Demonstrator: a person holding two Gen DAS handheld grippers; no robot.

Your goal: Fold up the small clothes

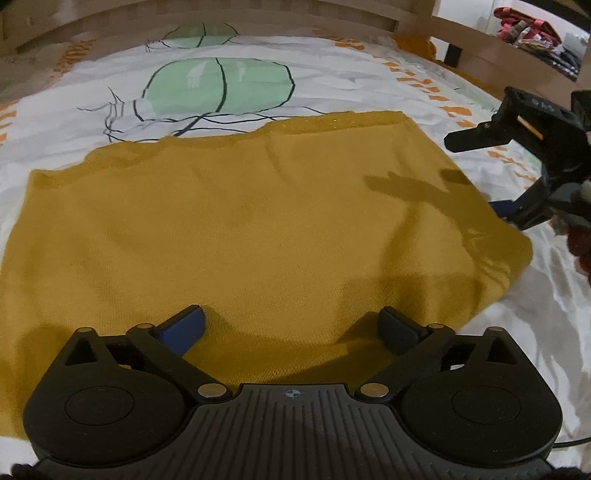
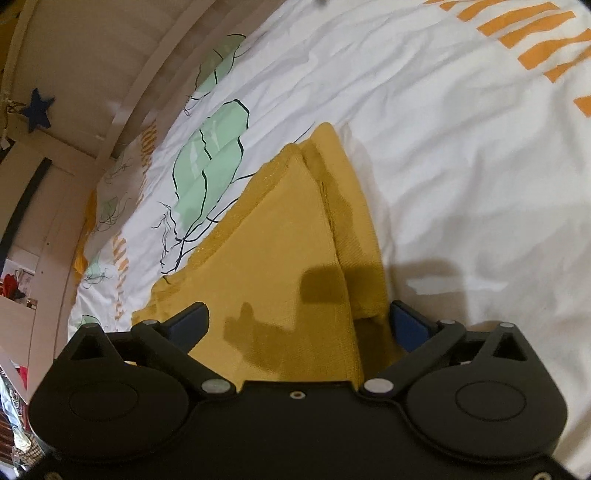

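Note:
A mustard-yellow knit garment (image 1: 236, 229) lies folded flat on the bed. My left gripper (image 1: 295, 325) is open just above its near edge, with nothing between the fingers. My right gripper (image 2: 299, 321) is open at the garment's (image 2: 280, 251) right side, one finger over the top layer and the other beside the folded edge. It also shows in the left wrist view (image 1: 517, 166) at the garment's right edge. The layered fold shows as two stacked edges in the right wrist view.
The white bedsheet (image 1: 332, 74) with green leaf print (image 1: 221, 88) and orange marks covers the bed. A wooden bed frame (image 1: 258, 14) runs along the far side. Shelves with clothes (image 1: 532, 33) stand at the far right.

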